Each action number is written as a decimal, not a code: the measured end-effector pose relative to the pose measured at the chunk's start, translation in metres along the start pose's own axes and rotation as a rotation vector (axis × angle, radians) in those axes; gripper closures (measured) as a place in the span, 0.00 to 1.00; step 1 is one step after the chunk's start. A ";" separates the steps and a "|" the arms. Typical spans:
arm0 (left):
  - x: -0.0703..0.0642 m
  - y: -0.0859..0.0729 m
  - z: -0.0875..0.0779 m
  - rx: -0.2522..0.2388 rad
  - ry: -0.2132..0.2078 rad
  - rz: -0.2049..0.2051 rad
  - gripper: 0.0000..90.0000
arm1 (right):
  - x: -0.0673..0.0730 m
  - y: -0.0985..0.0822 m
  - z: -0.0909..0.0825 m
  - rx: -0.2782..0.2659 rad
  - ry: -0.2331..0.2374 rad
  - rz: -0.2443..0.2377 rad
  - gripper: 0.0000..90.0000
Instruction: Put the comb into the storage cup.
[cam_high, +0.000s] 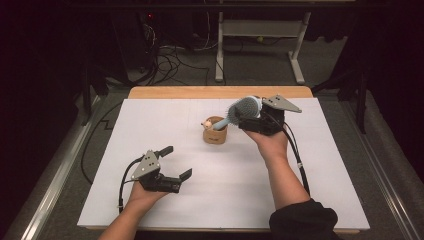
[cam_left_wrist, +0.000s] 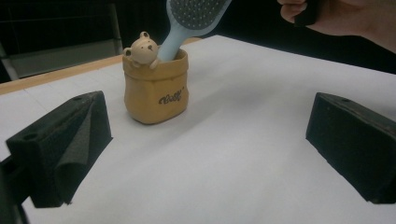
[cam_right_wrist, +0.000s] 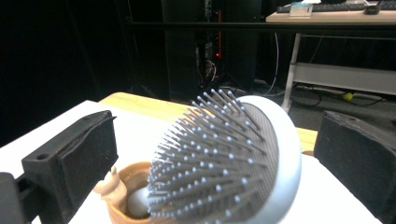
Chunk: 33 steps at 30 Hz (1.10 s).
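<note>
The brush (cam_high: 243, 109) stands handle-down in the cup (cam_high: 215, 131), leaning toward the right gripper (cam_high: 250, 116), its blue-grey head well above the rim. The cup, tan with a small bear (cam_left_wrist: 141, 48) figure at its rim, sits upright on the white table (cam_high: 150, 125) near the far middle. The right gripper is level with the brush head; in the right gripper view the bristled face (cam_right_wrist: 219, 154) lies between the two black jaws, which stand wide, with a clear gap on either side, and no pad presses on it. The left gripper (cam_high: 176, 161) rests low over the near left of the table, well apart from the cup, its jaws also spread wide with nothing between them. In the left gripper view the cup stands beyond the jaws, handle (cam_left_wrist: 169, 44) inside it, and the right hand (cam_left_wrist: 345, 18) is at the upper right.
</note>
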<state>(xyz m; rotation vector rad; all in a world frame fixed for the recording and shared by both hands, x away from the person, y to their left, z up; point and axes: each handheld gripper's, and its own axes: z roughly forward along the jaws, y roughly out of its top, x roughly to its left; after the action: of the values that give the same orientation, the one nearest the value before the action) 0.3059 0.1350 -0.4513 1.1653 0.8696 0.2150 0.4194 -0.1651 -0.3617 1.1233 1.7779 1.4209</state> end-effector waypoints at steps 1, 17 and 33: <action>0.000 -0.001 0.000 0.006 -0.002 0.000 0.01 | 0.000 -0.001 -0.001 0.000 -0.001 -0.003 0.00; 0.006 0.000 -0.002 -0.002 0.023 -0.009 0.01 | -0.004 -0.033 -0.021 0.042 0.006 -0.059 0.00; 0.013 0.004 -0.013 -0.004 0.053 -0.001 0.01 | -0.014 -0.100 -0.072 0.060 0.014 -0.084 0.00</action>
<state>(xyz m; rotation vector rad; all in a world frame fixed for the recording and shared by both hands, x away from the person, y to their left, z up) 0.3065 0.1537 -0.4555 1.1600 0.9157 0.2477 0.3397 -0.2178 -0.4406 1.0591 1.8663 1.3369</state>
